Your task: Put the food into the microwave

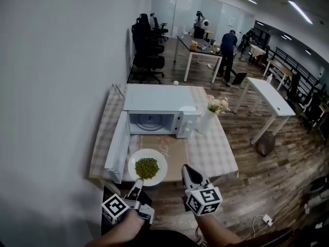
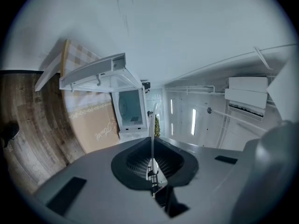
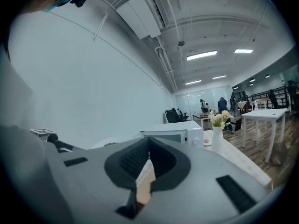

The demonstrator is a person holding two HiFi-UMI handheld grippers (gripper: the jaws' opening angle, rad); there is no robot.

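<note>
Two grippers work the near edge of the bench (image 1: 216,147): the left gripper (image 1: 138,184) is clamped on the rim of a white plate (image 1: 160,156) heaped with green peas (image 1: 147,168). That plate is just in front of the white microwave (image 1: 159,99), whose door (image 1: 117,149) hangs wide open. The right gripper (image 1: 187,170), jaws pressed together on nothing, is just right of the plate.

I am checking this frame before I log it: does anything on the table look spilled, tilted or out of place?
Nothing is spilled: the peas lie heaped on the plate. The only odd point is that the plate reaches the front edge of the table, seemingly overhanging it, with the left gripper shut on its rim.
</note>
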